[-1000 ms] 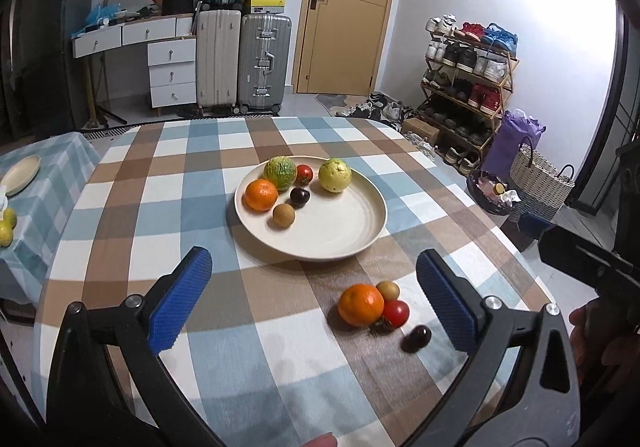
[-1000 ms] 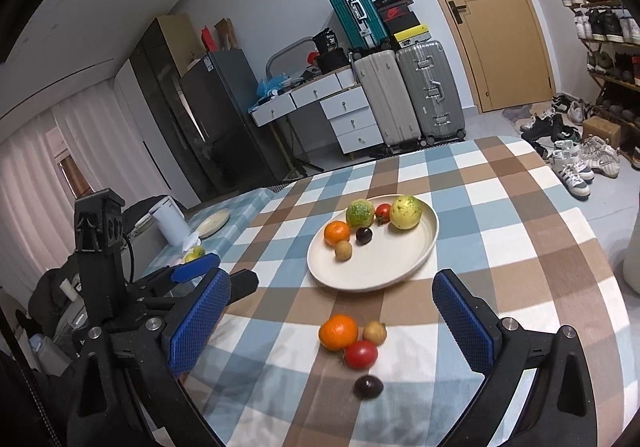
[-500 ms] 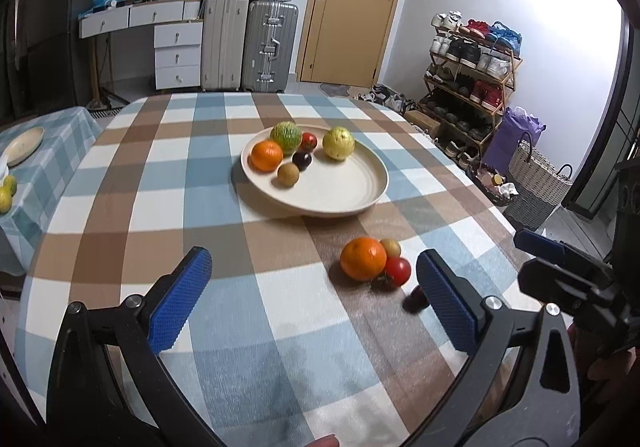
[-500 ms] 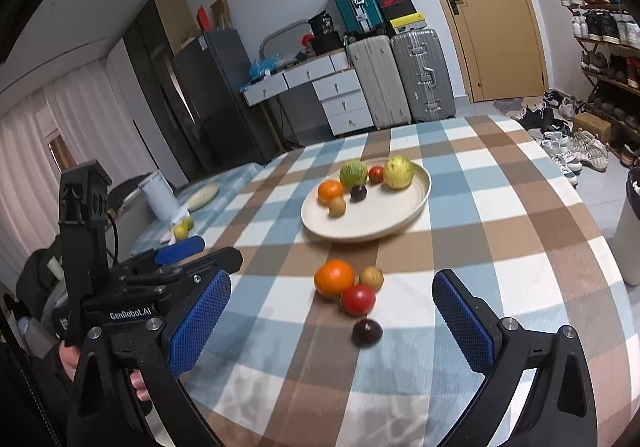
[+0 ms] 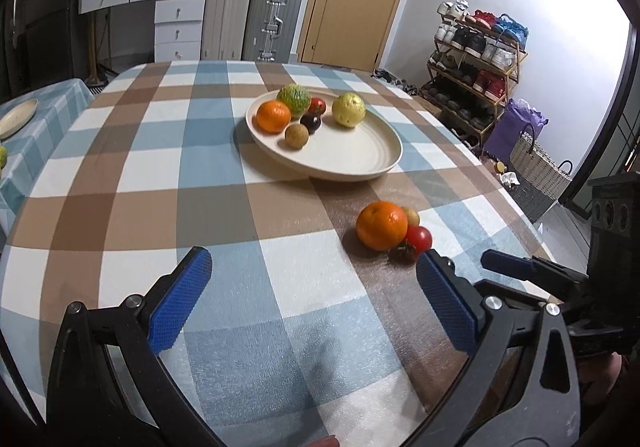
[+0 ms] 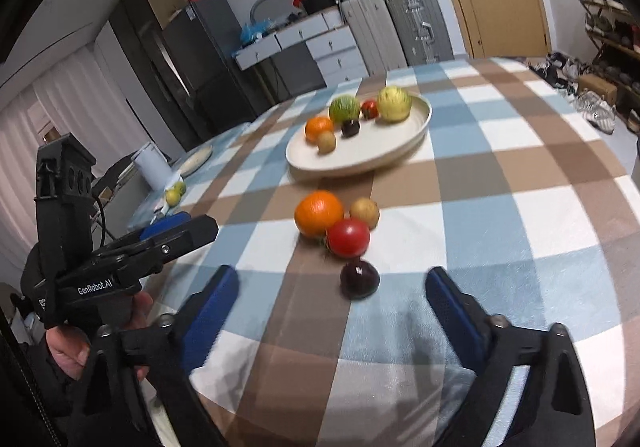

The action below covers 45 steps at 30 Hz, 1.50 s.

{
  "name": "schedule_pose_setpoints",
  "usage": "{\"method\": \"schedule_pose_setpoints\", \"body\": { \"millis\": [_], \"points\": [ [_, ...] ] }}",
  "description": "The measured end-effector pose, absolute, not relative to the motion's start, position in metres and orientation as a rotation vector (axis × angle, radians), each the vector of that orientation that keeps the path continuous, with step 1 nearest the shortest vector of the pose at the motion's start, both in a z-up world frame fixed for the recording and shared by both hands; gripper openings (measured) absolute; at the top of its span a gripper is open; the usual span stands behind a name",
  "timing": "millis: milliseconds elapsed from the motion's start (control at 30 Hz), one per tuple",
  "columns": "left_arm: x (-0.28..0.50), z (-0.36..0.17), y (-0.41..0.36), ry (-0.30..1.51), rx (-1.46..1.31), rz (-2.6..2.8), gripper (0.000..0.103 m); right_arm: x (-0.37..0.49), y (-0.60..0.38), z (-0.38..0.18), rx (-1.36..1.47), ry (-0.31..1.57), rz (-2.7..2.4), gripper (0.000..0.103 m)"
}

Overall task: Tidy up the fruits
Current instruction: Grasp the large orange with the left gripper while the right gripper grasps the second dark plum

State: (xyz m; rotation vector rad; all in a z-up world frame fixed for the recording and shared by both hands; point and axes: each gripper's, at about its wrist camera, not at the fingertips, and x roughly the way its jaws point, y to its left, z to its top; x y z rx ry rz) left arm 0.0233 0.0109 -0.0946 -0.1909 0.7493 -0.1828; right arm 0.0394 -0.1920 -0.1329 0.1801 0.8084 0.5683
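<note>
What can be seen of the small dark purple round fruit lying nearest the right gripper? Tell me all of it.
The small dark purple round fruit is glossy, almost black, with a faint highlight on top. It lies on the checked tablecloth, outside the cream plate, nearest of the loose cluster, just in front of the red tomato; whether they touch is unclear. It sits ahead of the open right gripper, untouched. In the left wrist view it is mostly hidden.

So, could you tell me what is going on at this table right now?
A person holds a pair of tongs in each hand over a checked table. Five fruits sit on the cream plate; four more lie loose in front of it: an orange, a tomato, a small brown fruit and a dark plum. The right tongs, jaws just narrowing but empty, point at the plum. The left tongs are open and empty.
</note>
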Motion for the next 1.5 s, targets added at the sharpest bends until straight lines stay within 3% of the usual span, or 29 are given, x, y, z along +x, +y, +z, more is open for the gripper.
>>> {"method": "schedule_pose_setpoints", "body": {
  "millis": [233, 300, 433, 600, 1400, 1500],
  "points": [
    [0.029, -0.104, 0.010, 0.763, -0.192, -0.191, 0.102, 0.047, -0.184, -0.143, 0.130, 0.841, 0.557, 0.070],
    [0.029, -0.106, 0.010, 0.765, -0.192, -0.193, 0.102, 0.051, -0.182, -0.144, 0.115, 0.851, 0.551, 0.059],
    [0.032, -0.108, 0.010, 0.771, -0.195, -0.190, 0.102, 0.055, -0.180, -0.147, 0.094, 0.867, 0.526, 0.049],
    [0.034, -0.110, 0.010, 0.775, -0.192, -0.189, 0.102, 0.058, -0.181, -0.151, 0.102, 0.881, 0.518, 0.028],
    [0.099, -0.116, -0.022, 0.884, -0.243, -0.352, 0.101, 0.056, -0.231, -0.130, 0.235, 0.768, 0.535, 0.025],
    [0.106, -0.120, -0.023, 0.891, -0.259, -0.370, 0.096, 0.058, -0.234, -0.130, 0.240, 0.764, 0.538, 0.025]
  ]
}}
